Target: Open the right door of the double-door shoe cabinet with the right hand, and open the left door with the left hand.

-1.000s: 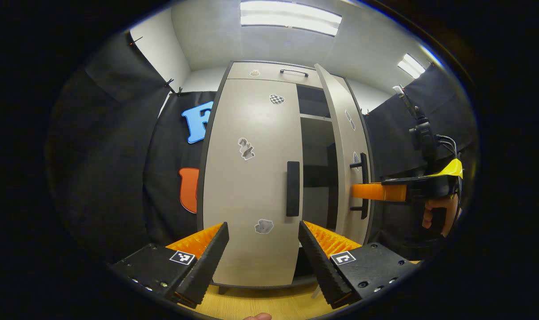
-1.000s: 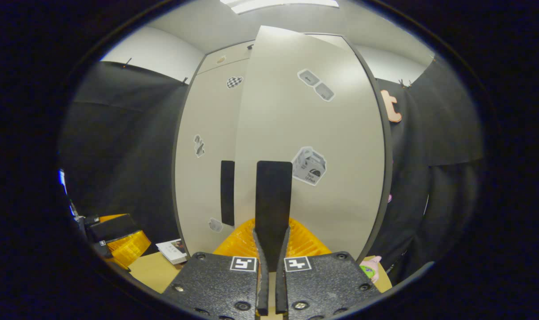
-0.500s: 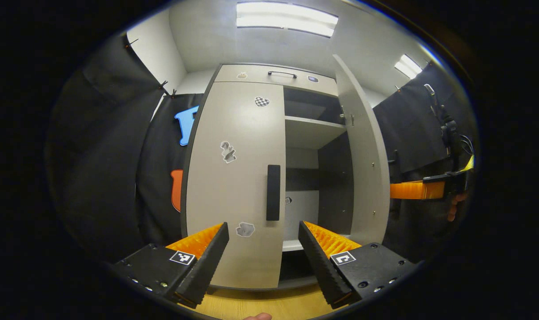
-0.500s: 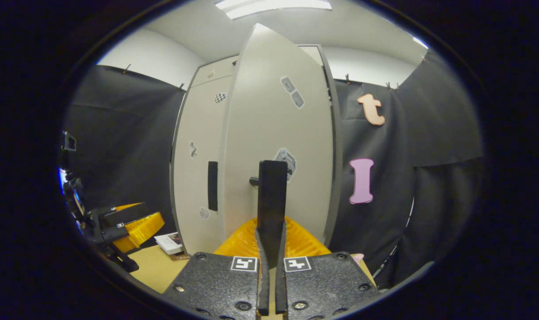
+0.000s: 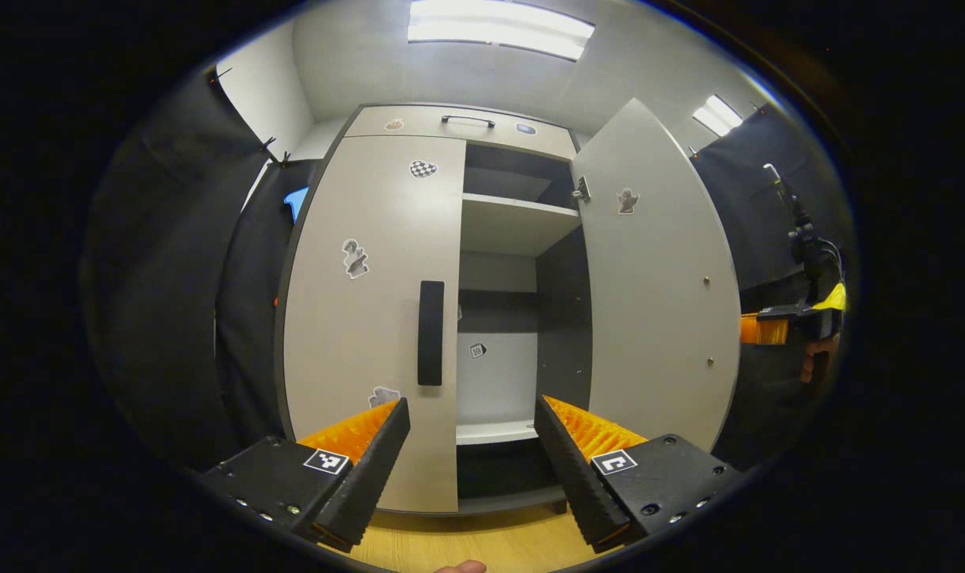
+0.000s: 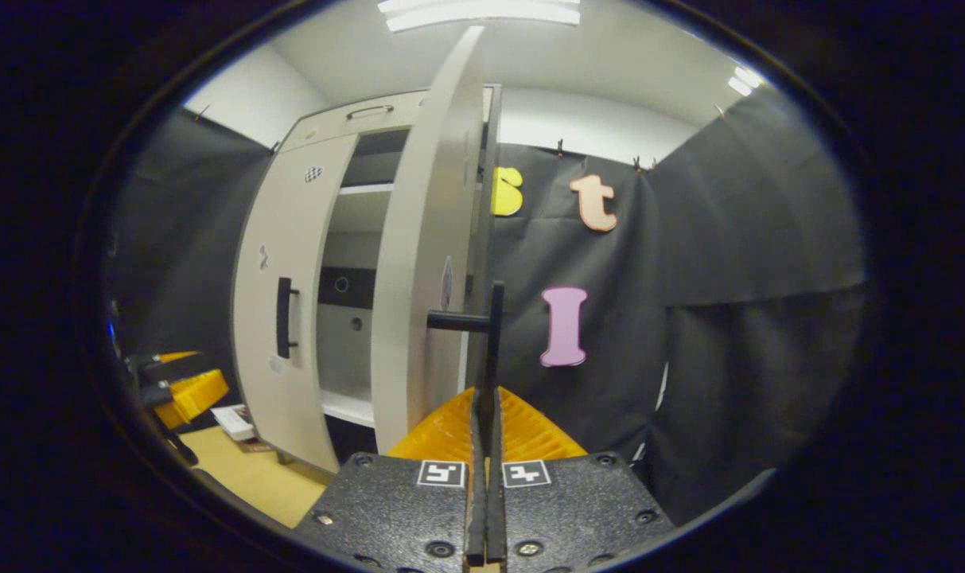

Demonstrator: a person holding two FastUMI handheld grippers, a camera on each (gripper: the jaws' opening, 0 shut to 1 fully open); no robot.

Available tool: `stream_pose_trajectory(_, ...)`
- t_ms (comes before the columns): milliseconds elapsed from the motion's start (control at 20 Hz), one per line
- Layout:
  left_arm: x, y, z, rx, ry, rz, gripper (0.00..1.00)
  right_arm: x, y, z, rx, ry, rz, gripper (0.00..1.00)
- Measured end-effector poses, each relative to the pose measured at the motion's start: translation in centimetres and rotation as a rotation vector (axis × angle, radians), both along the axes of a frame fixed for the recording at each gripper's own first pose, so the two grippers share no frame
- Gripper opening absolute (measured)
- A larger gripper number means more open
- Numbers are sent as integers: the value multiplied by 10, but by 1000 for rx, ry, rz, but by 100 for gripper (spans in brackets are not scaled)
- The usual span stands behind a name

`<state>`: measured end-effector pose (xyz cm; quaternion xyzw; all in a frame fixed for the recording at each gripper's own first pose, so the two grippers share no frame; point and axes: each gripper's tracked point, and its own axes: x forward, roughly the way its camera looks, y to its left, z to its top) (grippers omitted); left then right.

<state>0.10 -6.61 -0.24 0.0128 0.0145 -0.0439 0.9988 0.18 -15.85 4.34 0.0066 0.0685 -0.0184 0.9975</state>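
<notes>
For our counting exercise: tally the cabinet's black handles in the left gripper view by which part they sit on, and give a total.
Top panel handle: 1
Left door handle: 1
Total: 2

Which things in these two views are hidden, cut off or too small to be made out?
- Left gripper view: the right door's handle is hidden behind the swung-open panel.
- Left gripper view: the right gripper is mostly hidden by that door's edge.
- Right gripper view: the right door's handle is seen edge-on, so its shape is unclear.
- Right gripper view: the booklet on the floor is too small to identify.
- Both views: the stickers on the left door are too small to read.
</notes>
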Motion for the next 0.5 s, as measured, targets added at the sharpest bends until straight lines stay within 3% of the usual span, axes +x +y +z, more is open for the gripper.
stream_pose_trajectory(150, -3, 1, 0, 14, -6, 16, 95, -1, -7, 0, -90, -42, -25, 4)
stream_pose_trajectory(300, -3, 5, 1, 10, -8, 36, 95, -6, -14, 2, -87, -50, -77, 5)
stream_pose_trajectory(350, -4, 8, 3, 4, -12, 44, 95, -6, -18, 1, -72, -50, -88, 26)
stream_pose_trajectory(450, -3, 14, 6, -16, -21, 59, 95, -7, -20, 1, -69, -51, -95, 43)
stream_pose_trajectory(500, -2, 18, 8, -25, -26, 67, 95, -6, -21, 2, -89, -53, -89, 46)
